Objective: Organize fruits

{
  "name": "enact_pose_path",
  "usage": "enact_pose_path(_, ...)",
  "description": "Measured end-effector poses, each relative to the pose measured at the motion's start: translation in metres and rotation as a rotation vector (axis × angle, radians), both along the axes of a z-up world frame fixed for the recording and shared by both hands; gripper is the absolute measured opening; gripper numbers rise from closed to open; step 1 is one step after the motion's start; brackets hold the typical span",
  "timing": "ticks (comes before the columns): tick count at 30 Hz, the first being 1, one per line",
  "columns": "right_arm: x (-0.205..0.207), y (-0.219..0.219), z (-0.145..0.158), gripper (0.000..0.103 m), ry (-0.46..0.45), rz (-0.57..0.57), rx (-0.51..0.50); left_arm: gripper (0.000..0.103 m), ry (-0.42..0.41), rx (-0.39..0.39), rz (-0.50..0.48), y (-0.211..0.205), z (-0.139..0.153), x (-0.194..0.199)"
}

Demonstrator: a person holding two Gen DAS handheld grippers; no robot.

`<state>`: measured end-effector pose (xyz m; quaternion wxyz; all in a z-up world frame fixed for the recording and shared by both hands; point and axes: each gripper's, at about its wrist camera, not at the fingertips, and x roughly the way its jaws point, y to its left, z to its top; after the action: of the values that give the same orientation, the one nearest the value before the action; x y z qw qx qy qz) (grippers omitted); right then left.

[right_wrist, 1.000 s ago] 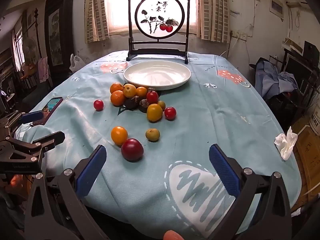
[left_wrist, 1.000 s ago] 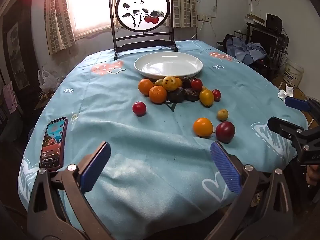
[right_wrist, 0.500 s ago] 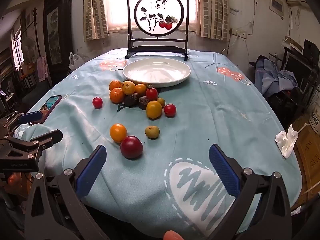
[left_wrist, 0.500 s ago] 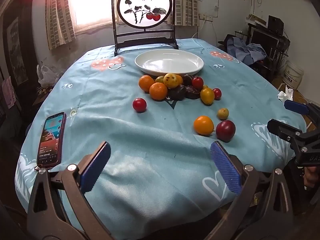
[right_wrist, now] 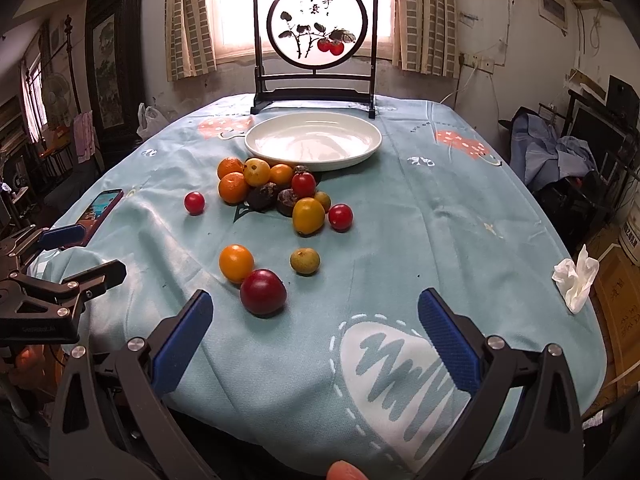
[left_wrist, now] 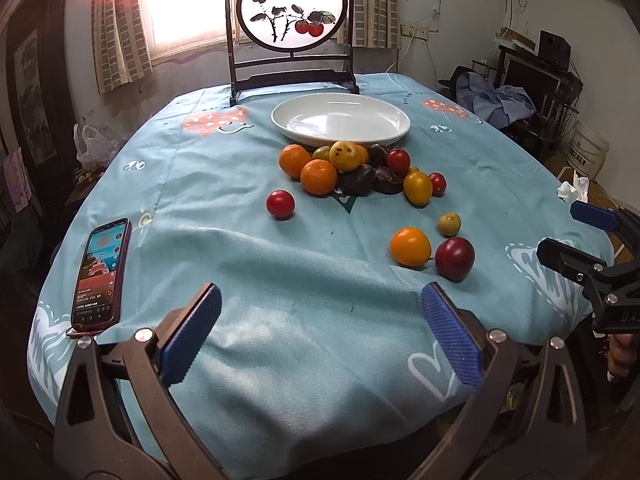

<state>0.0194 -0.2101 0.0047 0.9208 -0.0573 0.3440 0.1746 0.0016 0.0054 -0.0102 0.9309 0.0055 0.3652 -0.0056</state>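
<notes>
Left wrist view: The left gripper hangs over the near edge of the table, jaws spread wide, holding nothing. The white plate sits at the far side, bare, with a heap of fruit touching its near rim. A red cherry tomato lies alone, left of the heap. Nearer the gripper, an orange fruit and a dark red plum lie side by side, with a small greenish fruit just behind them. A phone lies at the left, on the tablecloth. No fruit is on the plate, so the task appears to be at its start.

Right wrist view: The right gripper also stands spread and empty, low over the cloth. The plum lies just ahead of its left finger, off the centre line, touching or nearly touching the orange fruit. The greenish fruit lies apart, to the right.

Procedure, as a judgement: the plum is the nearest candidate. The operator should shift the gripper leftward to centre the plum between the pads, approach from the side away from the orange fruit so that neither rolls, close gently at the widest part, and lift clear before carrying it over the heap to the plate.
</notes>
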Motion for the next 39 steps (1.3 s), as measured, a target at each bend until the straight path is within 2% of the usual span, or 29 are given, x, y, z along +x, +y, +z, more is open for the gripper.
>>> enact_pose_path(39, 0.0025, 0.0021, -0.0072, 0.102, 0.016, 0.003, -0.004, 0.101, 0.024, -0.003, 0.005, 0.0022, -0.007, 0.0031)
